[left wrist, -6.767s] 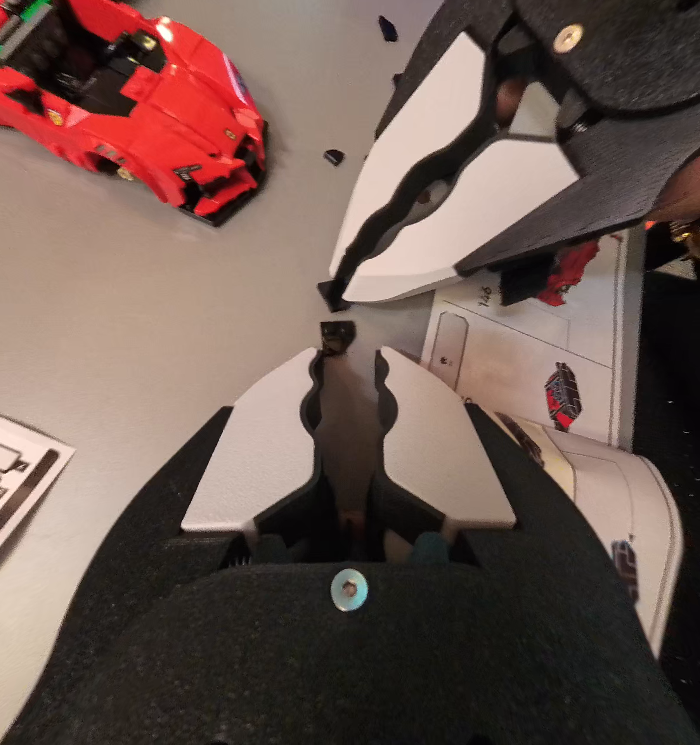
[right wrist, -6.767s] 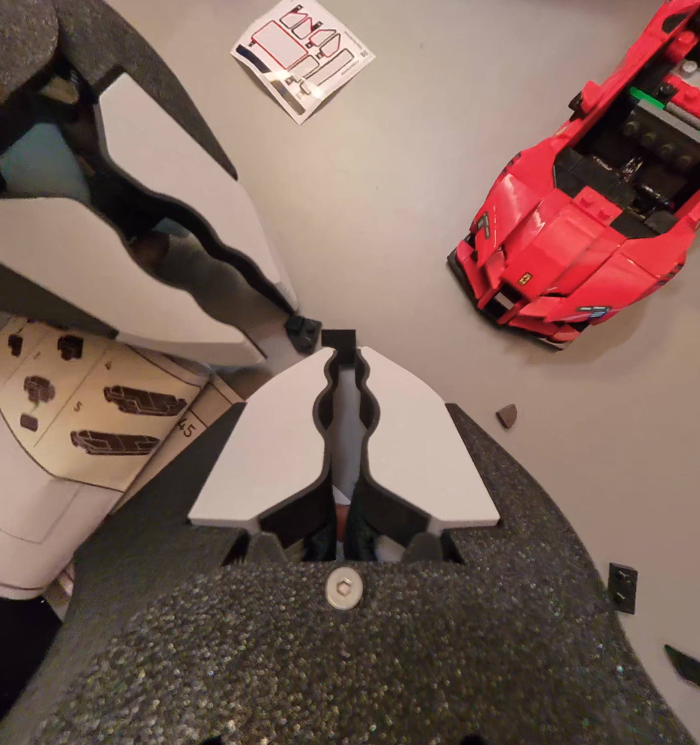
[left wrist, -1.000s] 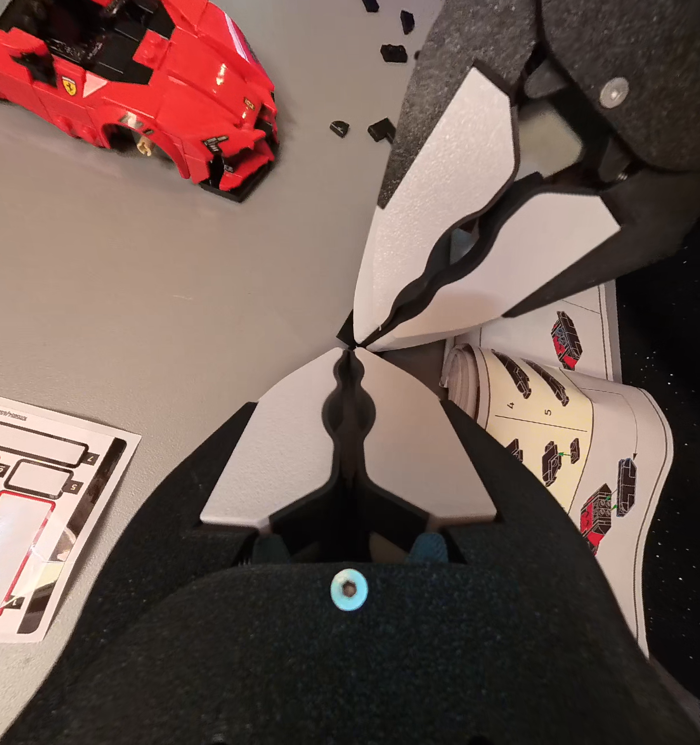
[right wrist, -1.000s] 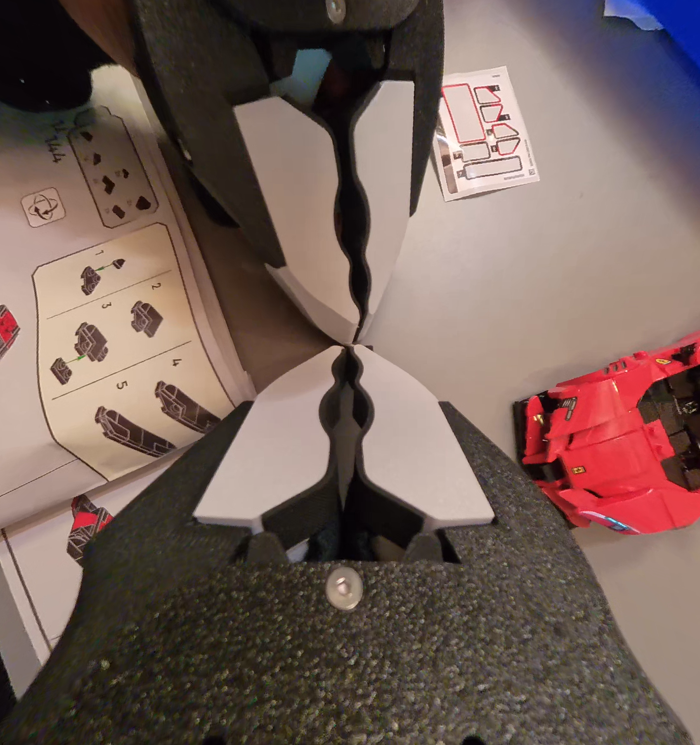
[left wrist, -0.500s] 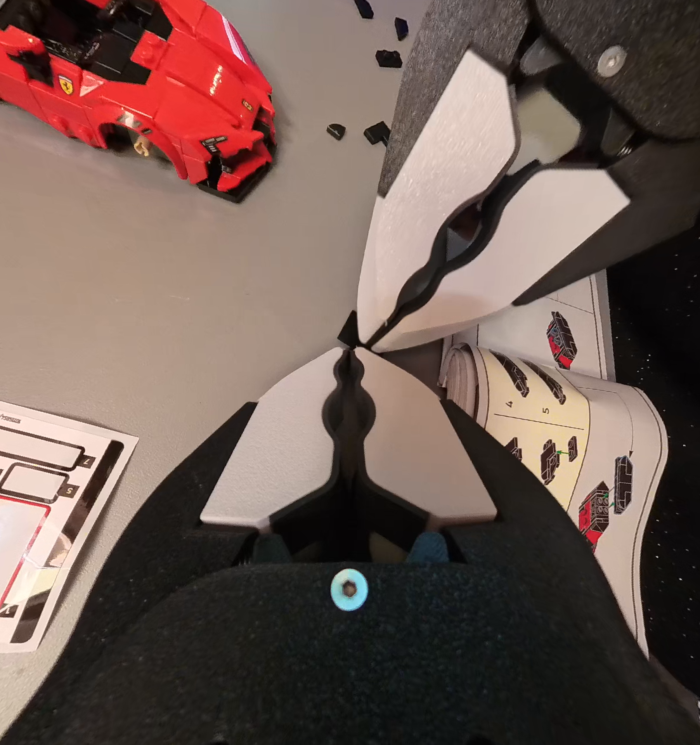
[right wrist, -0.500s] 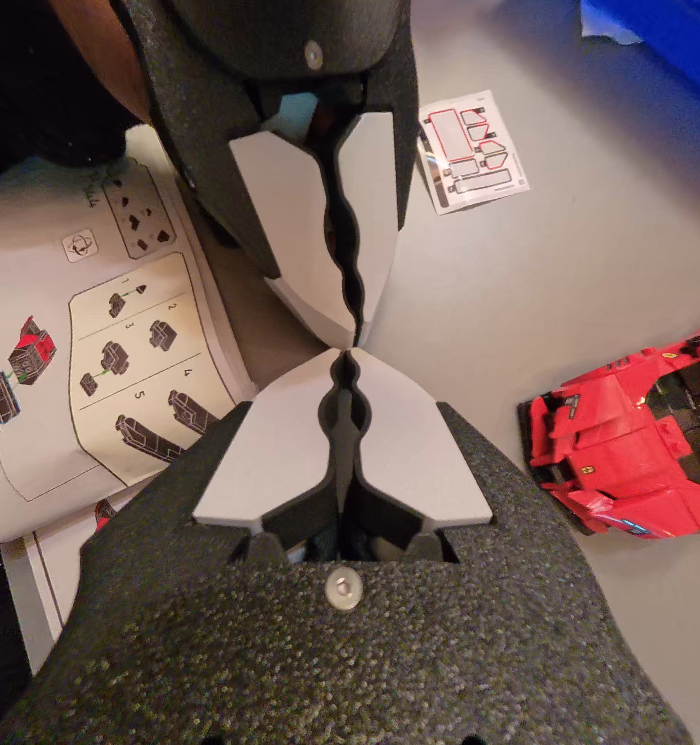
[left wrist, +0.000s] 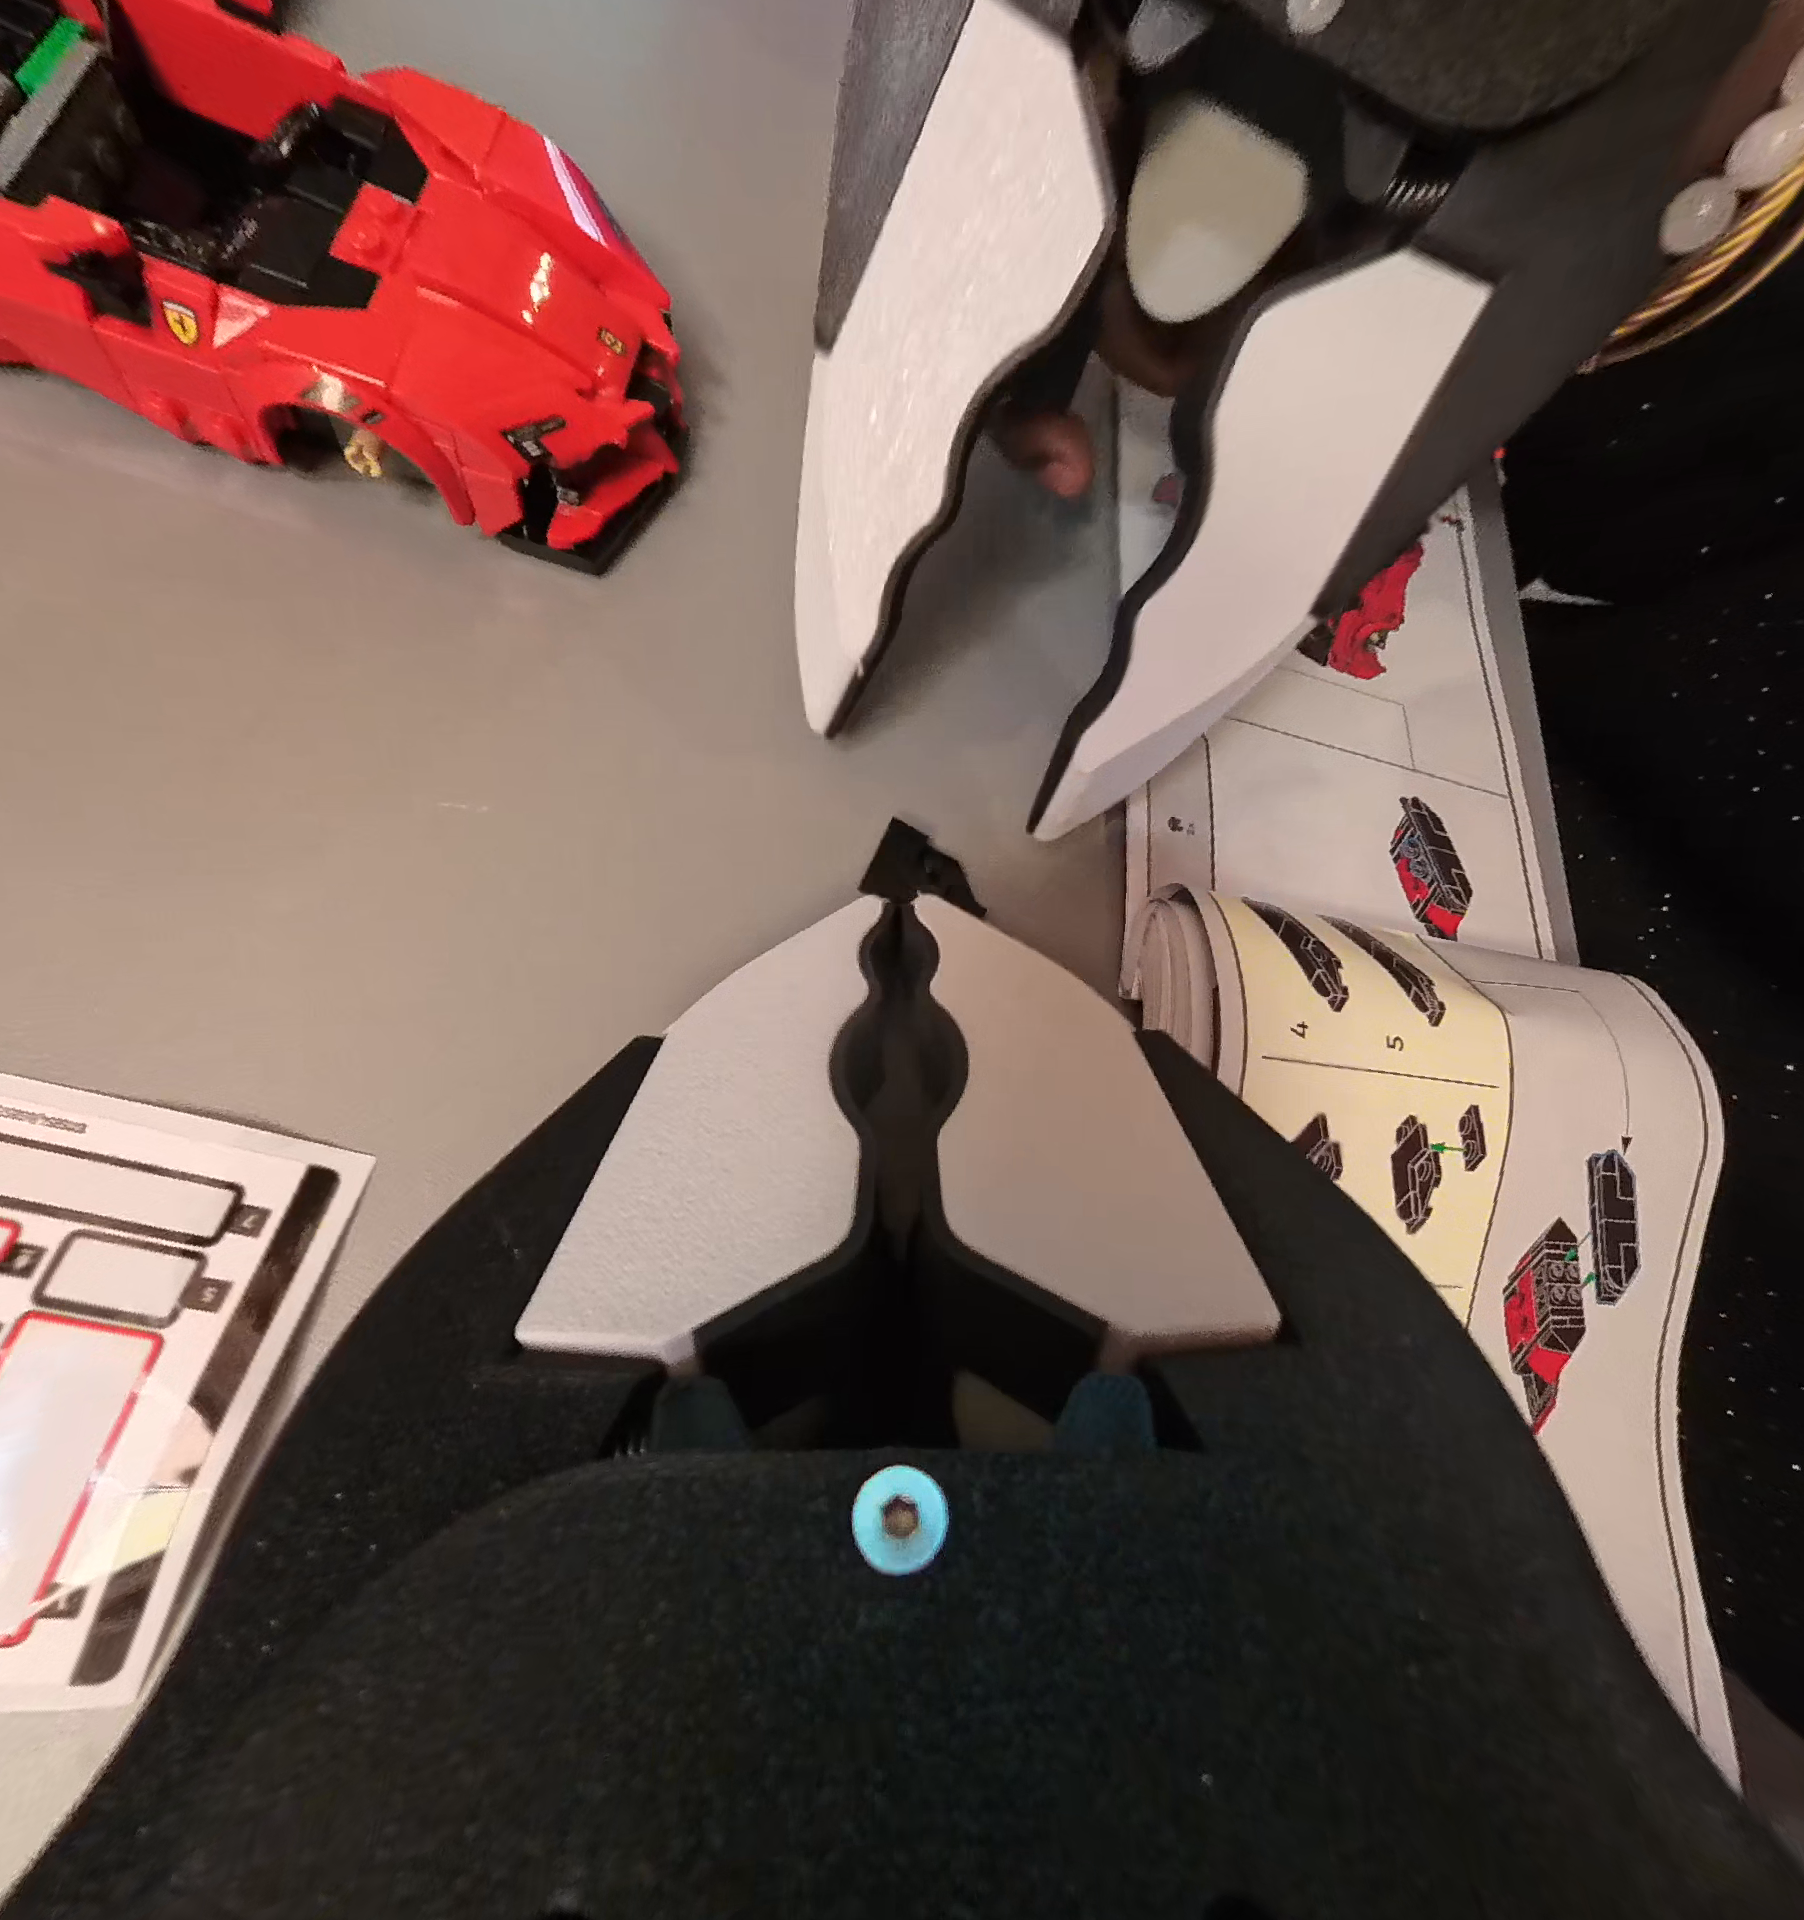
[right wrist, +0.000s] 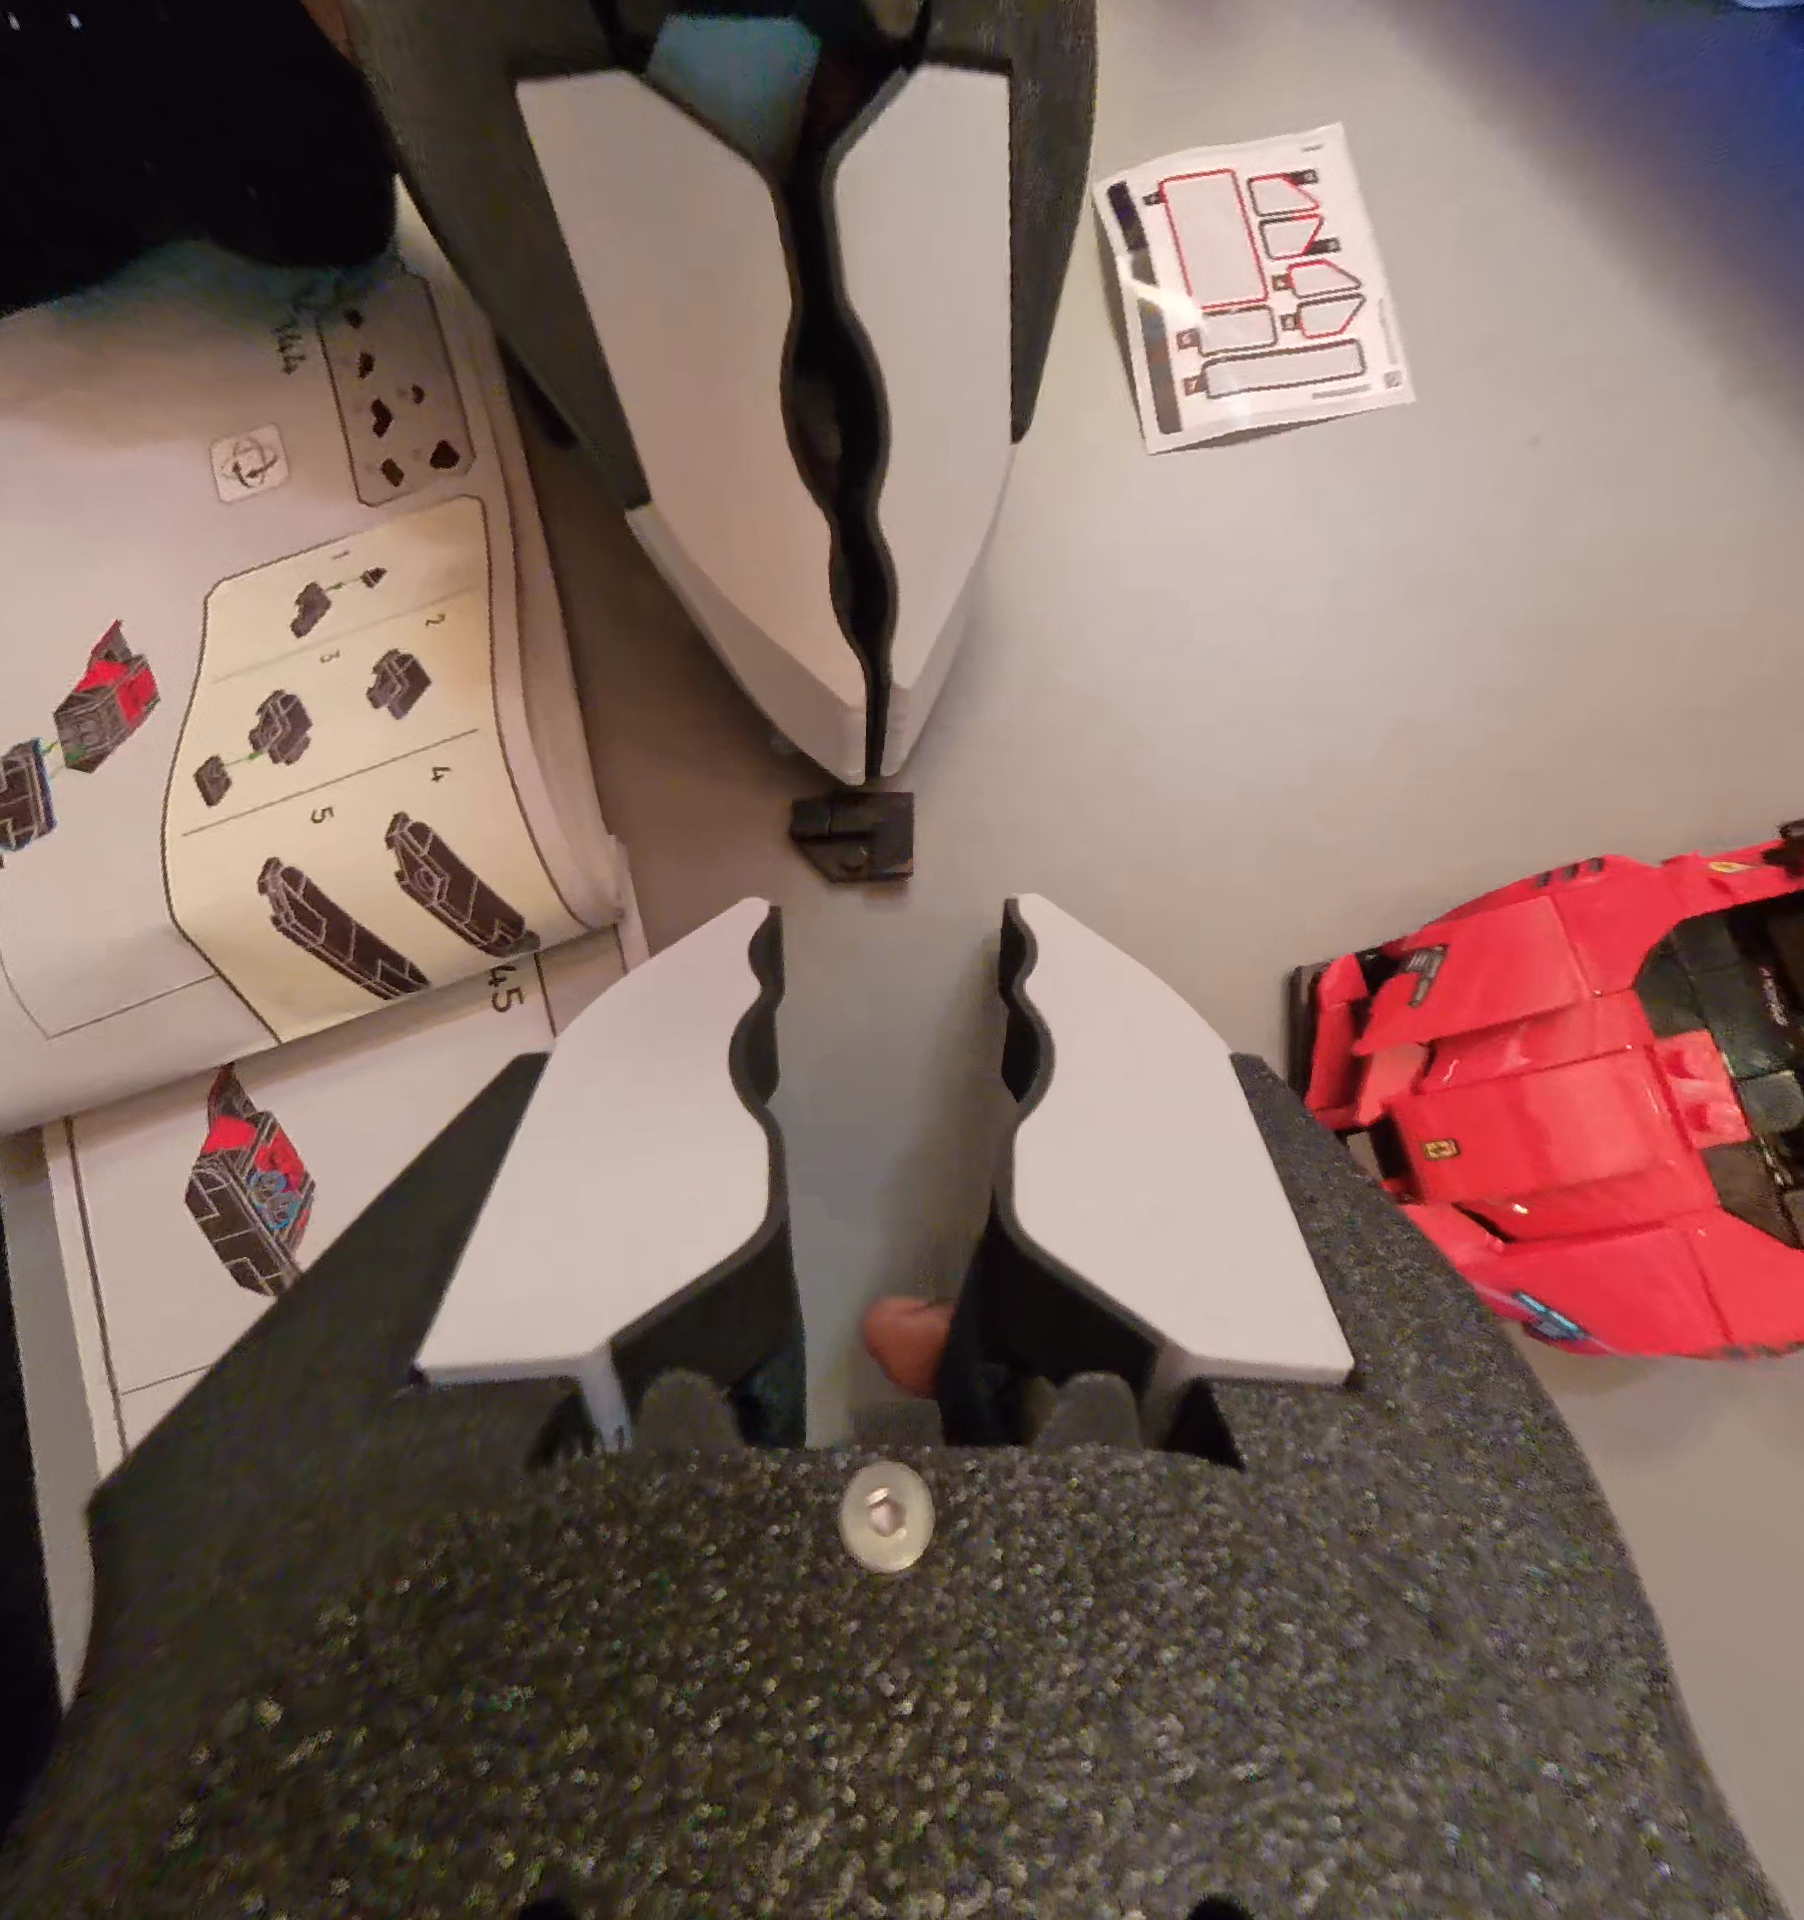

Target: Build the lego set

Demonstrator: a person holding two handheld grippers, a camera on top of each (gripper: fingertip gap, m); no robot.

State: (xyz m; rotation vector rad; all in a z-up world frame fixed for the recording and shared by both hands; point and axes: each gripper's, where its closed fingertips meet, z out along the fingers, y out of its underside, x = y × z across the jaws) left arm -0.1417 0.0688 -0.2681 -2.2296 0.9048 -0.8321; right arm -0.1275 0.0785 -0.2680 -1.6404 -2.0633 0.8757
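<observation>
The little black lego sub-assembly [right wrist: 854, 836] sits pinched at the very tip of my left gripper [left wrist: 903, 906], fingers pressed tight on its edge, a bit above the grey table [left wrist: 358, 748]. It's tiny, light and rigid, but slick plastic held by a sliver, so I reckon it could twist or pop out easily. The joined bits look only clicked together, so a better hold would be across its flat sides, not the corner.

My right gripper [right wrist: 887, 914] is spread wide, holding nothing, just near of the piece. Half a second ago it was shut tip to tip against the left one, so it's let go and backed off.

The instruction booklet [right wrist: 337, 727] lies to the left, the red car [right wrist: 1563, 1091] to the right, and the sticker sheet [right wrist: 1256, 286] farther off.
</observation>
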